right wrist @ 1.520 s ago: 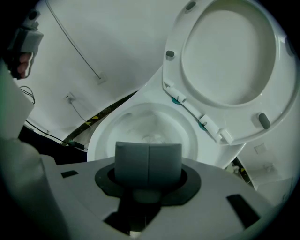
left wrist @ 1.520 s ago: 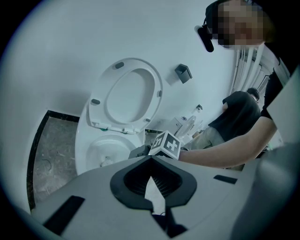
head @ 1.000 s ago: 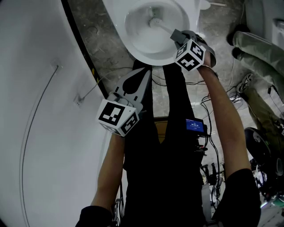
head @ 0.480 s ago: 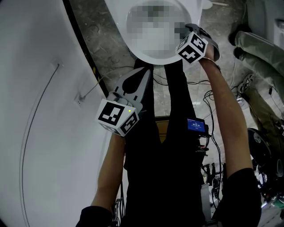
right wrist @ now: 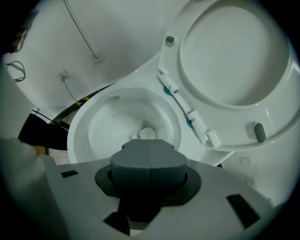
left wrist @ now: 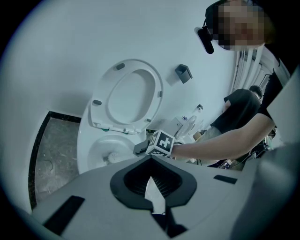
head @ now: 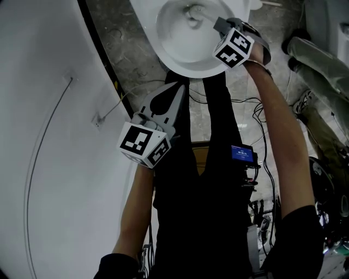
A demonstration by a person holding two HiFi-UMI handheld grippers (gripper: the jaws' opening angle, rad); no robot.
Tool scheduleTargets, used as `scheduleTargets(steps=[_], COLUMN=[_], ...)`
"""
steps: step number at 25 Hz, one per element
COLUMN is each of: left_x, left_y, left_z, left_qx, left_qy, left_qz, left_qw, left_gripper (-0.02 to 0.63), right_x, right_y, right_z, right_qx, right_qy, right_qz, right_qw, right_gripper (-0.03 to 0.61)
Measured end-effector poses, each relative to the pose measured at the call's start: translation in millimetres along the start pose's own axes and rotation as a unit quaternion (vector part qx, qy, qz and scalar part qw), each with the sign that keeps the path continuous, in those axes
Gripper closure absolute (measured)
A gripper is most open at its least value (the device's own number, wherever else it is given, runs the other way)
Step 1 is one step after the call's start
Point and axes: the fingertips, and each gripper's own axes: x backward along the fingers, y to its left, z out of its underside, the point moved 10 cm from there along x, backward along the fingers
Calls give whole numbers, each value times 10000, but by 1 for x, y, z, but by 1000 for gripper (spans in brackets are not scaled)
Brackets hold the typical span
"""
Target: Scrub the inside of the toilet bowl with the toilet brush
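The white toilet bowl (head: 180, 57) sits at the top of the head view with its seat and lid (right wrist: 234, 61) raised. My right gripper (head: 220, 25) reaches over the bowl's right rim, shut on the toilet brush handle. The white brush head (head: 191, 10) rests deep inside the bowl near the far side; it also shows as a round white brush head (right wrist: 147, 133) just past the right gripper (right wrist: 149, 161). My left gripper (head: 177, 90) hangs lower, short of the bowl, shut and holding nothing. From the left gripper (left wrist: 151, 180) I see the bowl (left wrist: 93, 140) and brush head (left wrist: 112, 157).
A white wall (head: 49, 136) runs along the left with a black floor strip. Cables (head: 256, 125) lie on the stone floor. Another person's legs (head: 316, 60) stand at right. A small screen (head: 241, 154) hangs at my waist. A dark holder (left wrist: 183, 73) is on the wall.
The right gripper has moved up the frame, carrying the brush head from mid-bowl toward the bowl's far side. The left gripper has stayed put.
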Motion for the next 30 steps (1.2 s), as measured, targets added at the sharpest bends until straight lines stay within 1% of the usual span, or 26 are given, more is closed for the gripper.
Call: scheduleTargets(steps=[5,11,17,21,25,30], left_x=[2,4,6,8,8,4], left_y=[0,1,4,3,1,-3], left_z=[3,8,5,4,6,7], left_qx=[32,74,80,72,90,82], left_qy=[0,46,38,12,-12,-18], left_qz=[-7,-25,-44,-41,-21,44], left_qw=[10000,10000,10000,10000,10000,10000], left_gripper=[603,603,603,603,603,603], right_x=[-4,-6,-4,-1,4,19], right_y=[3,7,15,20,27,40], right_z=[-14,-32,-50,-51,-45,-40], right_qx=[342,304,391,392,355,247], right_qy=[9,-148,-330,-348,-378,-586], right_qz=[102,152,168,195,129,70], right_qw=[9994,9993,9985,9984,9986,9980], right_gripper=[420,420,420,420,420,420])
